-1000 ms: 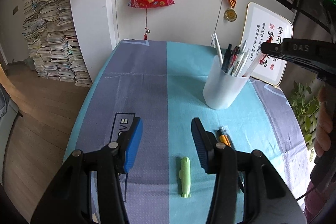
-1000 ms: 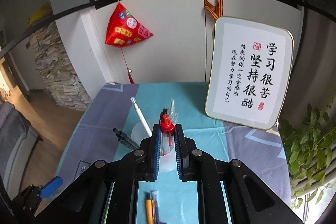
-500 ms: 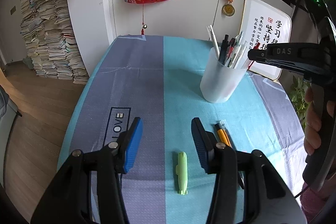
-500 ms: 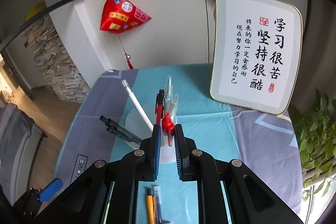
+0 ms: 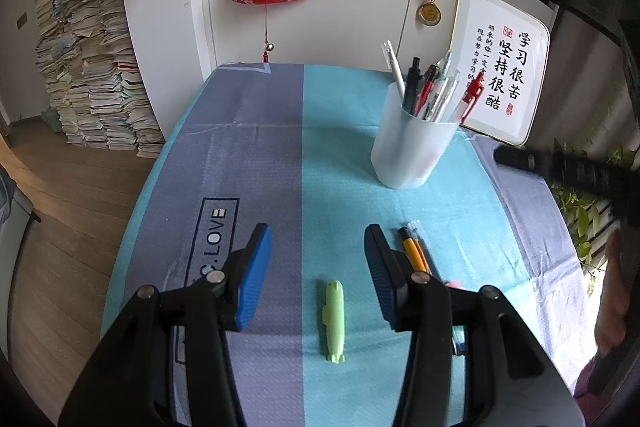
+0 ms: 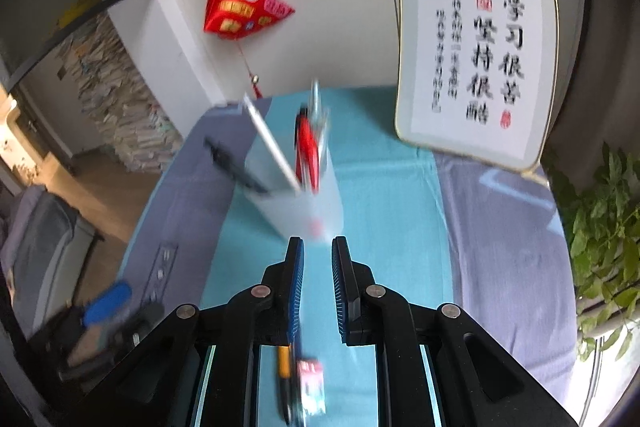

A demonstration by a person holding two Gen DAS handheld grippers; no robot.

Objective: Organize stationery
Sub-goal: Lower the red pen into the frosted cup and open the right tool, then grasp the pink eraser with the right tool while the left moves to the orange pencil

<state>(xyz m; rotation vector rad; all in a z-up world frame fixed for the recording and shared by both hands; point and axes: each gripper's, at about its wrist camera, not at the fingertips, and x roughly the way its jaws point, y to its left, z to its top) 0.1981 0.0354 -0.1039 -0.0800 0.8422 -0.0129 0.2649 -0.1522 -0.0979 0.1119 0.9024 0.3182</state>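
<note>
**Red pen is in, next pick waits**

Your bench carries the cup at its far right, the red pen standing inside. Your right gripper is empty, jaws nearly closed; left gripper hangs released over the green pen. Next, lower and clench on it squarely.

Soft daylight fills both round, bent-edged pictures with dark corners, and the left wrist view is sharp, while the right wrist view is smeared with blur, mostly on the pen cup and the framed sign.
</note>
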